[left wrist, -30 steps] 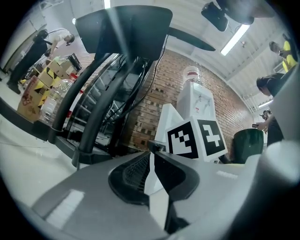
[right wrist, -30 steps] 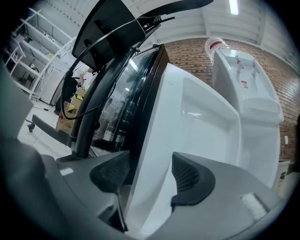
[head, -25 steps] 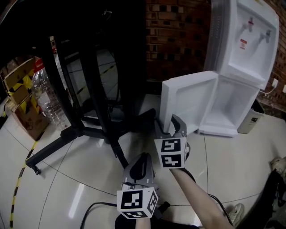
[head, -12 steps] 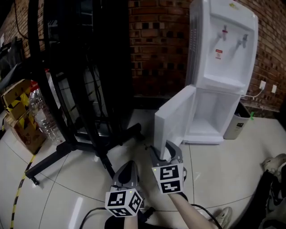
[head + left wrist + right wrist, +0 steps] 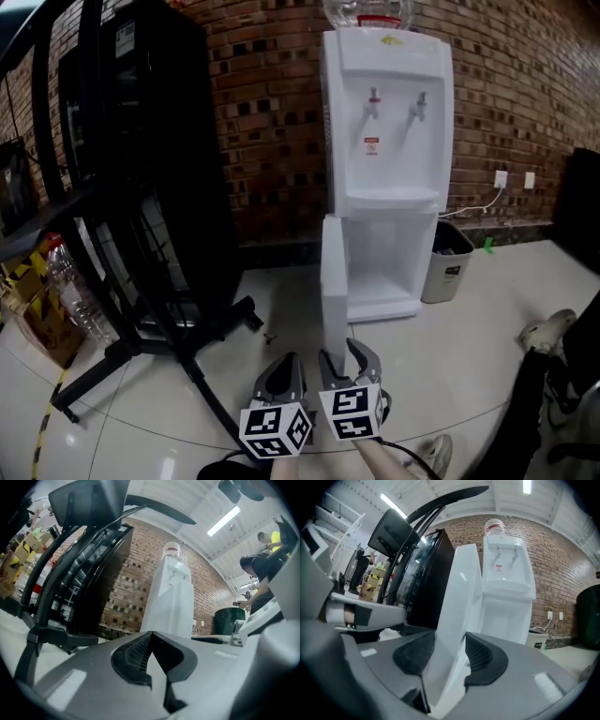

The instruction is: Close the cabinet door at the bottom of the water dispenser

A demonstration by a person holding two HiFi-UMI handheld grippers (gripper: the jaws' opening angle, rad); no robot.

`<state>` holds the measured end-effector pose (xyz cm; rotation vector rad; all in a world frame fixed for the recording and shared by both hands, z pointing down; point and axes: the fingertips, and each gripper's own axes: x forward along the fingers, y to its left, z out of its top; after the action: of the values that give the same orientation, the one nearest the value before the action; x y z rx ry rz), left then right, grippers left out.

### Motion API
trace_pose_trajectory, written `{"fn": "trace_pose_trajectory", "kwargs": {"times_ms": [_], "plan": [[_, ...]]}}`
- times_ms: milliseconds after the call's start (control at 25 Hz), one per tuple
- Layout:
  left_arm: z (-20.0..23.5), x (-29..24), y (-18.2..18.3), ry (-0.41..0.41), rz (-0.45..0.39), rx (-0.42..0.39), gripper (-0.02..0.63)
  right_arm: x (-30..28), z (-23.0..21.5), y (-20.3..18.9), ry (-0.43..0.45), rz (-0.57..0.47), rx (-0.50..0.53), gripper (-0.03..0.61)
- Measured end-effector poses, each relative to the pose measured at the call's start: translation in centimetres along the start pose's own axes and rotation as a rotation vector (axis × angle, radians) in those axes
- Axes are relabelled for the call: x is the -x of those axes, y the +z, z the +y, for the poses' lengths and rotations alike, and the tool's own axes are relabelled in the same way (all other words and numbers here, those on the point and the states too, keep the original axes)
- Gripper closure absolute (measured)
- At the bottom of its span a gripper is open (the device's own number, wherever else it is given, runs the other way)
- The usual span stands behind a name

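The cabinet door (image 5: 333,281) looks smooth glossy plastic, the wall (image 5: 272,122) rough brick.

— What colours stand out?
— The water dispenser (image 5: 386,122) and its cabinet door (image 5: 333,291) are white. The brick wall (image 5: 267,112) behind the dispenser is red-brown, flecked with darker bricks.
— And beside it?
— A black rack (image 5: 141,141) left of the dispenser, a pale grey bin (image 5: 452,277) right. The left gripper (image 5: 284,367) and right gripper (image 5: 342,358) carry cubes patterned in black-and-white squares.
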<state>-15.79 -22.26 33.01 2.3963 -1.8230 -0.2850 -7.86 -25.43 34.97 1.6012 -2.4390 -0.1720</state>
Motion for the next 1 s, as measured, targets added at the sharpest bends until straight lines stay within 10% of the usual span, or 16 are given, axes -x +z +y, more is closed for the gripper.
{"fn": "trace_pose_trajectory", "kwargs": {"times_ms": [1000], "plan": [[-8.5,-10.1,-2.5,-0.06,0.024,-0.051,0.598,2.5,-20.0,-4.5,-0.365,0.03,-0.05,0.474]]}}
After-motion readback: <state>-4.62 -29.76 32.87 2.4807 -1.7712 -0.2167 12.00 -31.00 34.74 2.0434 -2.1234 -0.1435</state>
